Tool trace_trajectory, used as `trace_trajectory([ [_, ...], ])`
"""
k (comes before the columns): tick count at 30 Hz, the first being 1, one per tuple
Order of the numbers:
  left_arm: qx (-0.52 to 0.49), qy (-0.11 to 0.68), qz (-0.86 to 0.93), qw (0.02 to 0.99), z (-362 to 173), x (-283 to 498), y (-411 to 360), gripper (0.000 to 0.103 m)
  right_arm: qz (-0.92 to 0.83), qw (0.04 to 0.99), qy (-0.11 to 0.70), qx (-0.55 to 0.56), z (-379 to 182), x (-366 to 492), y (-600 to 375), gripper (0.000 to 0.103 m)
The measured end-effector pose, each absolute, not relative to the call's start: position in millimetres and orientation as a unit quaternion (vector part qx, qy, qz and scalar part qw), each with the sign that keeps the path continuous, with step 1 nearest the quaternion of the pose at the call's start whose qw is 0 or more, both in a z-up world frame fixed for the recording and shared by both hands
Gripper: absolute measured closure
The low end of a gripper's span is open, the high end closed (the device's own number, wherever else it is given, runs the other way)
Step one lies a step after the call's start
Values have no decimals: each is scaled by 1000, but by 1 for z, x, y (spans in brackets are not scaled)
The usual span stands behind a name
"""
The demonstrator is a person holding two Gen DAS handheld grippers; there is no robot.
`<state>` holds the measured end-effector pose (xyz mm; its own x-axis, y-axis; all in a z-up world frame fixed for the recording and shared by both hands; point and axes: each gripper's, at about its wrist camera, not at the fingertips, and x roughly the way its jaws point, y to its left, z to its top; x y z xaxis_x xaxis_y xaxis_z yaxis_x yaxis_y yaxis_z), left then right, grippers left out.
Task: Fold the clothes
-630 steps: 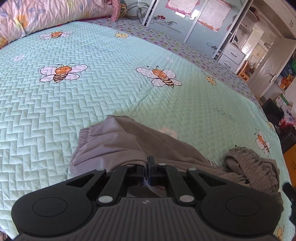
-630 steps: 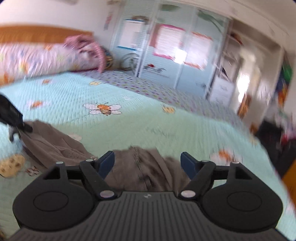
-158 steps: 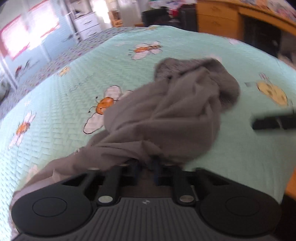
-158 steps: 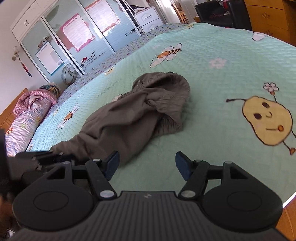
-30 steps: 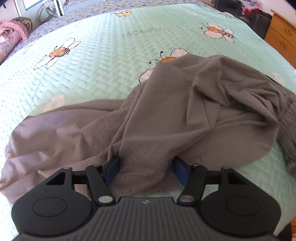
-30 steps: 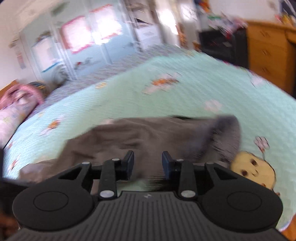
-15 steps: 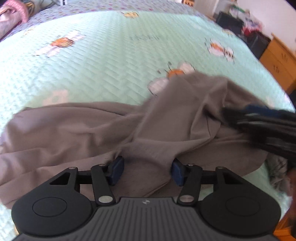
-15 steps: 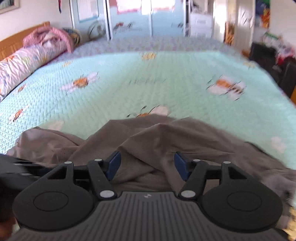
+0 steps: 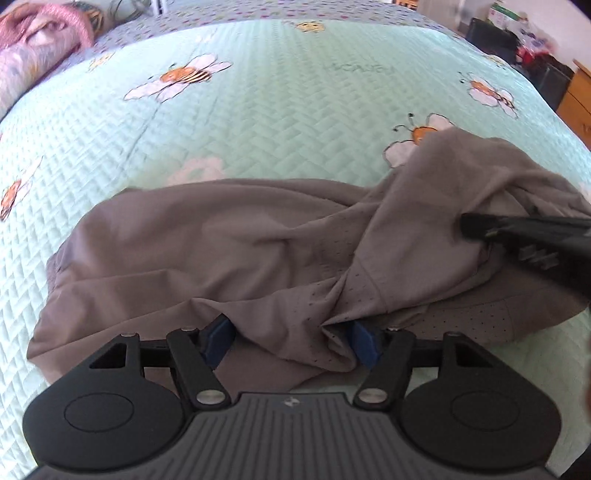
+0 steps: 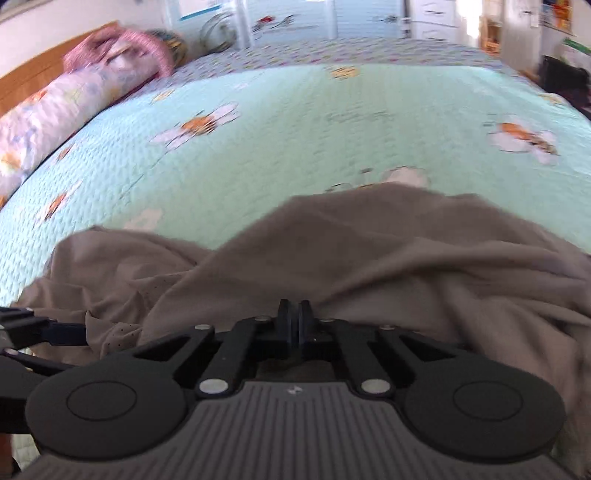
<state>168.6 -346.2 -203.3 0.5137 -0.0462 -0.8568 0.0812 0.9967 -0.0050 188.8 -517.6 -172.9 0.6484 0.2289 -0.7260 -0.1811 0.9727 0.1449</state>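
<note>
light: bright daylight, strongest from the far end of the room
glare: wardrobe doors (image 10: 325, 14) washed out in the right wrist view
shadows: soft, in the folds of the grey garment (image 9: 258, 251) and under it
blur: right wrist view smeared by motion, the bee quilt (image 10: 295, 122) and pillow roll (image 10: 55, 110) soft; left wrist view sharper
distortion: fisheye, the quilt bulges, black corners

We see the right gripper (image 10: 299, 314), its jaws just closed on a fold of the grey garment (image 10: 369, 251) crumpled on the bee-print quilt (image 10: 295, 122), the left gripper (image 10: 33, 328) at the frame's left edge.
</note>
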Motion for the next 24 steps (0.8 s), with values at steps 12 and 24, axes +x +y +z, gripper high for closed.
trace_trajectory([
  [12,-38,514,-52,855,-201,188,-329,34,119,904,410,-27,-162,198,-491,31],
  [24,-59,520,-53,851,-200,194,-322,32,109,920,377,-8,-148,222,-484,102],
])
